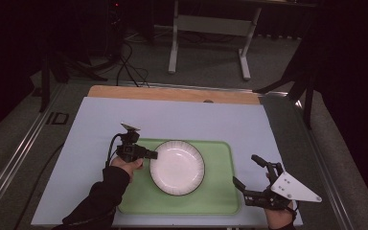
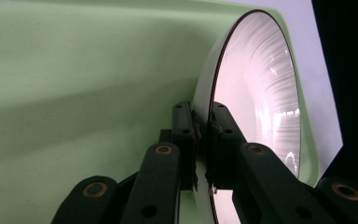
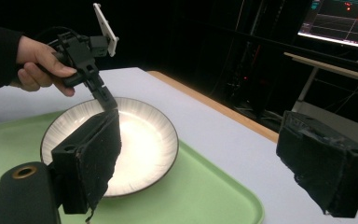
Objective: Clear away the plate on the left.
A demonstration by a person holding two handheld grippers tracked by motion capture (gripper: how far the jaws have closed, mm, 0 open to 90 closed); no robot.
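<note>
High view shows the left claw (image 1: 149, 154) pinching the left rim of a white plate (image 1: 177, 167), which sits on a green tray (image 1: 220, 191) near the front edge of the tabletop (image 1: 100, 115). Left gripper view confirms the hold: the two jaws are nearly together with the thin rim of the plate (image 2: 261, 93) clamped between them. The step in hand appears to be settling or lifting the plate by its edge. To do it well, the person should keep the pinch firm and move the plate slowly and level, since a hold on one edge lets the far side sag or swing. The right claw (image 1: 250, 171) hovers off the tray's right side with its jaws spread wide, holding nothing, well apart from the plate.
</note>
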